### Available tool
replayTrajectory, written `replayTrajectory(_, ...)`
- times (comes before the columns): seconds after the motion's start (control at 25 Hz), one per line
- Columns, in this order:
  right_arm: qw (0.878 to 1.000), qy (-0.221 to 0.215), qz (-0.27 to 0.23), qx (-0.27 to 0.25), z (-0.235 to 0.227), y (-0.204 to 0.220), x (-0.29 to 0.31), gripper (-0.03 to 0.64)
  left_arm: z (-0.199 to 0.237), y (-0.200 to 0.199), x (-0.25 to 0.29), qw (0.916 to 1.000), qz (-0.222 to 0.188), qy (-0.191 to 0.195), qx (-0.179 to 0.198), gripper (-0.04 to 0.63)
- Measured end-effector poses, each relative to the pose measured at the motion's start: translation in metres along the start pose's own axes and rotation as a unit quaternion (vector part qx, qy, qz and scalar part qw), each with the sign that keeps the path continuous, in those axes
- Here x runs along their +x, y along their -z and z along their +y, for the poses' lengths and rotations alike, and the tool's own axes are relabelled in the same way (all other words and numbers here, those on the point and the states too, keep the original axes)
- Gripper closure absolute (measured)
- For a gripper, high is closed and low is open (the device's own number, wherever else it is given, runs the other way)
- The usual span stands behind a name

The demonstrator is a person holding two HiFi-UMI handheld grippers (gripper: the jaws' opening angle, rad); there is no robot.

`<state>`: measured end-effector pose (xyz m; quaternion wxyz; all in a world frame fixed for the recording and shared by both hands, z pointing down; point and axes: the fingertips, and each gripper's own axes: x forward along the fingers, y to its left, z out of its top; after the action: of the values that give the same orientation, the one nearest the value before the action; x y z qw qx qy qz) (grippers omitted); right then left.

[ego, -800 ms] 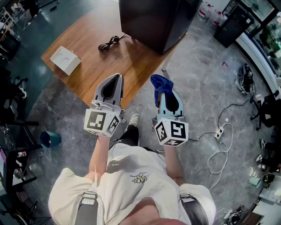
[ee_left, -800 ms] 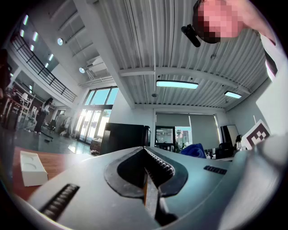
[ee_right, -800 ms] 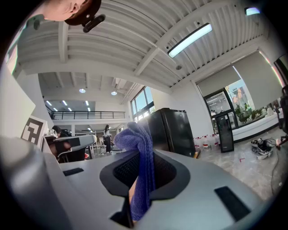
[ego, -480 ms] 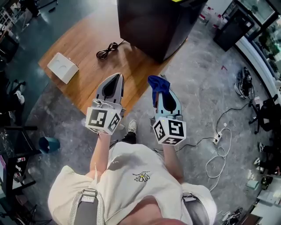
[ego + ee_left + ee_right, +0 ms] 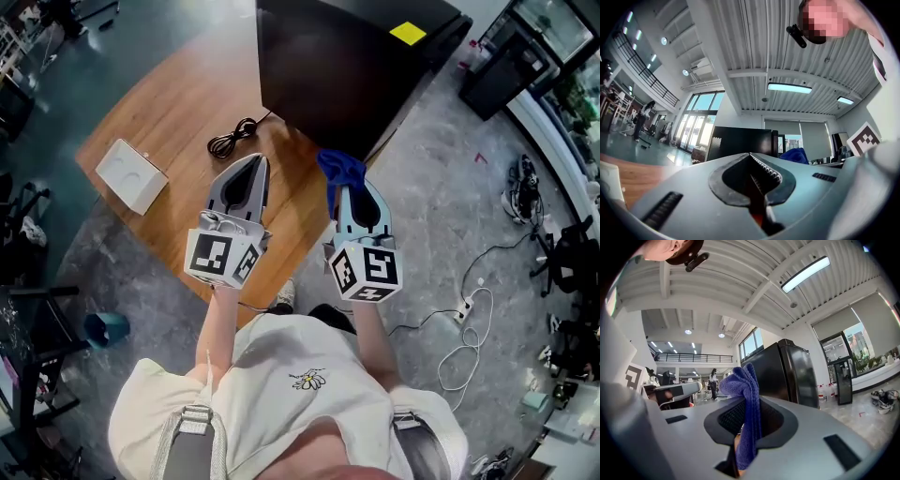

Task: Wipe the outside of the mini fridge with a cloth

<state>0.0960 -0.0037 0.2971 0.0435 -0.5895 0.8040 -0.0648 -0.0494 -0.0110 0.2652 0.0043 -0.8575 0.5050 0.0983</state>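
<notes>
Position relative to the black box-shaped mini fridge [image 5: 347, 75] has changed: both grippers now sit over the brown wooden tabletop [image 5: 169, 103] and close to the fridge's near corner, where 0.8 s ago they were held back over the table edge and the grey floor. The fridge top, previously out of frame, now shows, with a small yellow square sticker [image 5: 408, 33] on it. The fridge stands on the far part of the tabletop; its sides are dark, smooth and glossy, and its far edge is cut off by the frame. The right gripper [image 5: 343, 187] has its jaws closed on a crumpled blue cloth [image 5: 339, 172], which bunches above the jaw tips and is near the fridge wall but apart from it; the cloth's lower end is hidden inside the jaws. The left gripper [image 5: 254, 163] has its jaws fully together with nothing between them. A coiled black cable [image 5: 232, 141] and a white rectangular box [image 5: 131, 175] lie on the tabletop to the left.
</notes>
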Motion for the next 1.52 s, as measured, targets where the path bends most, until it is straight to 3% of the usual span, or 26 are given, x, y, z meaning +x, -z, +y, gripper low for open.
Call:
replayTrajectory(0.12,1.000,0.009,0.004,0.004,-0.004,0.003,0.019,0.555,0.016,0.004,0.012,0.9998,-0.006,-0.012,-0.012,0.591)
replayTrajectory(0.36,0.999,0.037,-0.016,0.020,-0.019,-0.004,0.046,0.555,0.020,0.001,0.035,0.9996,-0.015,-0.019,0.013,0.591)
replayTrajectory(0.68,0.998,0.018,-0.055,0.017,0.007,-0.020,0.095,0.555,0.044,0.023,0.057,0.9999,0.003,-0.014,0.008,0.591)
replayTrajectory(0.96,0.990,0.023,-0.136,0.002,0.051,-0.081,0.205,0.555,0.092,0.049,0.073,0.9996,0.013,-0.013,0.020,0.591)
replayTrajectory(1.16,0.988,0.048,-0.139,0.039,0.074,-0.104,0.297,0.555,0.143,0.053,0.082,0.9988,0.011,-0.044,0.015,0.591)
replayTrajectory(1.52,0.981,0.112,-0.156,-0.013,0.107,-0.132,0.380,0.555,0.197,0.072,0.075,0.9961,0.030,-0.080,0.020,0.591)
